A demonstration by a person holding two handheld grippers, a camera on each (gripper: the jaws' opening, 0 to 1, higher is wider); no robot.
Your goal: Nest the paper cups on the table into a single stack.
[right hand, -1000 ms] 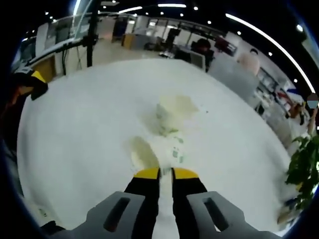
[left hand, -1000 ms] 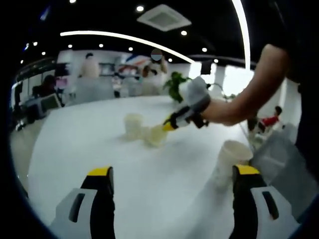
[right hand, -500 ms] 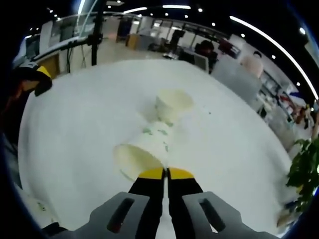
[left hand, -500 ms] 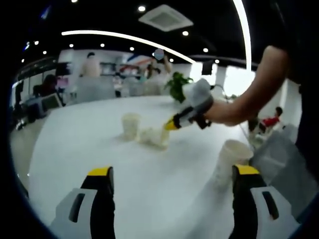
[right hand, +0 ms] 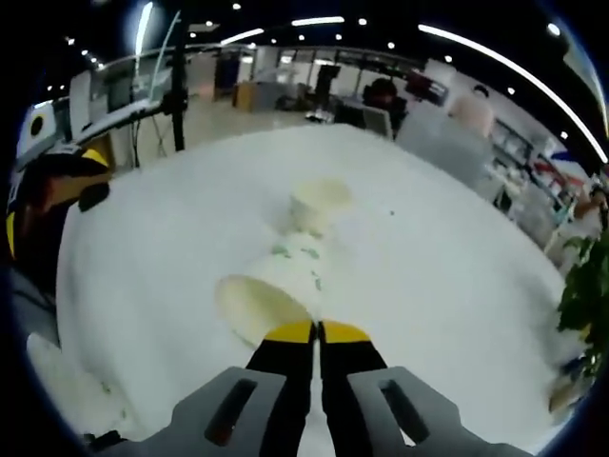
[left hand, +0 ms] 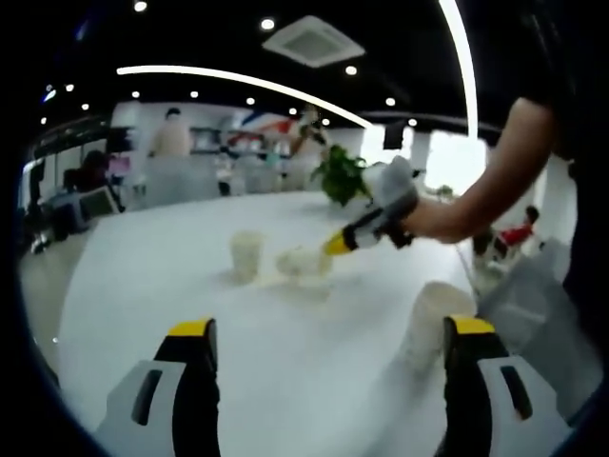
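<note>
On the white table point(left hand: 133, 286) a paper cup point(left hand: 245, 255) stands upright. Just right of it a second paper cup point(left hand: 304, 264) hangs tilted above the table, my right gripper point(left hand: 338, 244) shut on its rim. A third cup point(left hand: 433, 322) stands close to my left gripper point(left hand: 328, 328), whose jaws are wide open with nothing between them. In the right gripper view, my right gripper point(right hand: 317, 331) pinches the held cup point(right hand: 276, 290), its mouth facing lower left. The upright cup point(right hand: 319, 205) stands just beyond it. The left gripper point(right hand: 48, 190) shows at the left edge.
The table point(right hand: 457, 248) is wide and bare around the cups. A potted plant point(left hand: 343, 176) stands at its far side, also seen as leaves point(right hand: 585, 295) at the right. People and office desks lie beyond. A person's arm point(left hand: 485, 186) reaches in from the right.
My right gripper has raised the cup it holds off the table and tipped it on its side, beside the upright cup. The left gripper has barely moved.
</note>
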